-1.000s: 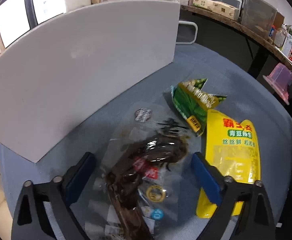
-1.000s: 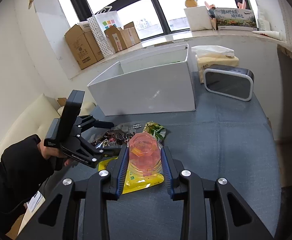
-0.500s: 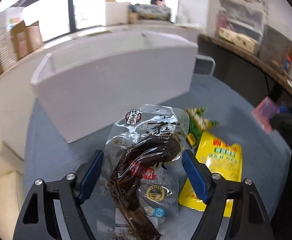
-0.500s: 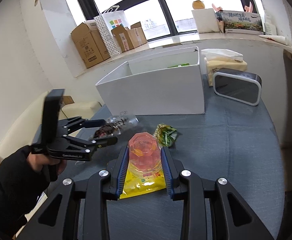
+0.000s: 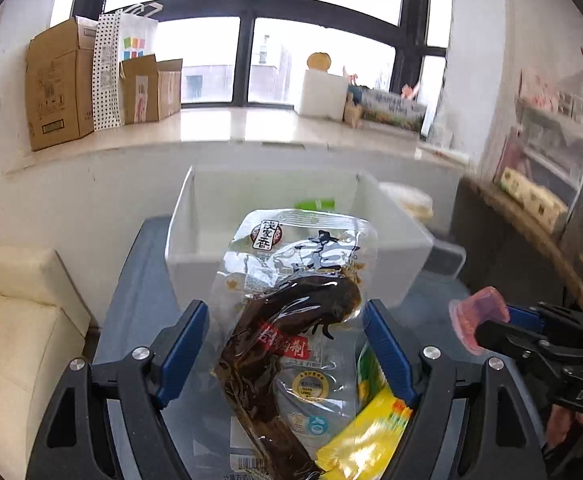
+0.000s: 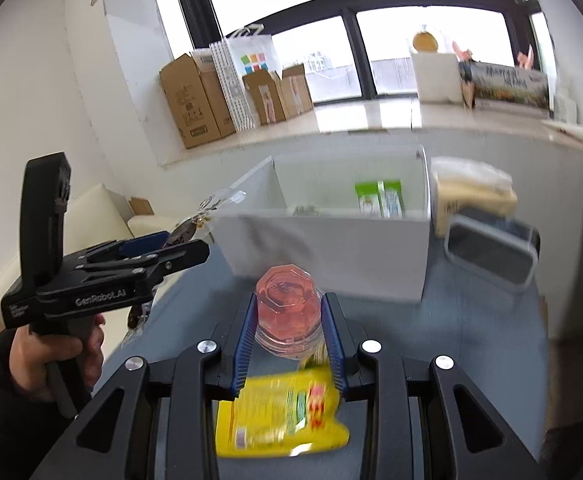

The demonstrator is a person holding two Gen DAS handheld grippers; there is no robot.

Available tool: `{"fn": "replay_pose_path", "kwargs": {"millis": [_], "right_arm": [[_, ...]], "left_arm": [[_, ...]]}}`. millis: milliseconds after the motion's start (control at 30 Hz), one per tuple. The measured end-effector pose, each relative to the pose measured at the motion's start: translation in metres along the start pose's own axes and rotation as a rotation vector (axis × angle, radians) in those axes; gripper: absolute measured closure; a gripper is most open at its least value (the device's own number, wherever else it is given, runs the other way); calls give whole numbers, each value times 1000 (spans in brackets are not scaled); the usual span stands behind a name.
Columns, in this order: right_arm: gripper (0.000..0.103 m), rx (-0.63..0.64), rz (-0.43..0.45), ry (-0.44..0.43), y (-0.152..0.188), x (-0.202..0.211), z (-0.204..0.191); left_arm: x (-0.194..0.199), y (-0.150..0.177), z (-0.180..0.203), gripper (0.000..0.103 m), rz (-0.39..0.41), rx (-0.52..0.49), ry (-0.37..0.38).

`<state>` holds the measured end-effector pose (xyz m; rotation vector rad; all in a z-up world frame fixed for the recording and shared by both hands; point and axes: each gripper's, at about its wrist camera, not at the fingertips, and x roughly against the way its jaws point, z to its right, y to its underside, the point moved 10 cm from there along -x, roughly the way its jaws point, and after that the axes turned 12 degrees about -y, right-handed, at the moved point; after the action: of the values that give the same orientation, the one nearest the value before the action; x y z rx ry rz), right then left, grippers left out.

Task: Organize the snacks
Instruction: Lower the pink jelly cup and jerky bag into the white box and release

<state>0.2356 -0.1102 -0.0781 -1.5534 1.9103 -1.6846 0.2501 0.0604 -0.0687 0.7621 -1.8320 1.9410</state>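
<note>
My left gripper point(image 5: 285, 344) holds a clear packet of dark dried snack point(image 5: 291, 320) by its lower end, lifted above the table and tilted toward the white box point(image 5: 291, 276); the blue pads stand wide of it. The gripper and packet also show at the left of the right wrist view point(image 6: 189, 236). My right gripper point(image 6: 289, 320) is shut on a pink jelly cup point(image 6: 287, 308), raised before the white box point(image 6: 331, 256). A yellow snack bag point(image 6: 283, 412) lies on the table below it.
The white box holds a green packet point(image 6: 377, 198). A grey speaker point(image 6: 491, 252) and a tissue pack point(image 6: 471, 188) stand to the box's right. A cream sofa point(image 5: 15, 312) is left of the blue-grey table point(image 6: 471, 340). Cardboard boxes point(image 6: 195, 100) line the window sill.
My left gripper has lifted the dark snack packet off the table and turned up toward the white box. My right gripper has moved forward toward the box with the jelly cup.
</note>
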Motion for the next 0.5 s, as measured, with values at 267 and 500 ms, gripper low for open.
{"fn": "replay_pose_path", "kwargs": {"millis": [267,500], "right_arm": [[68,34,16,34,-82,-37,26],[68,-2,-30,94,-102,-76,67]], "left_arm": [[-42,-70,-4,20,20,6,-24],[-101,-102,-11,20,-7,-15,-83]]}}
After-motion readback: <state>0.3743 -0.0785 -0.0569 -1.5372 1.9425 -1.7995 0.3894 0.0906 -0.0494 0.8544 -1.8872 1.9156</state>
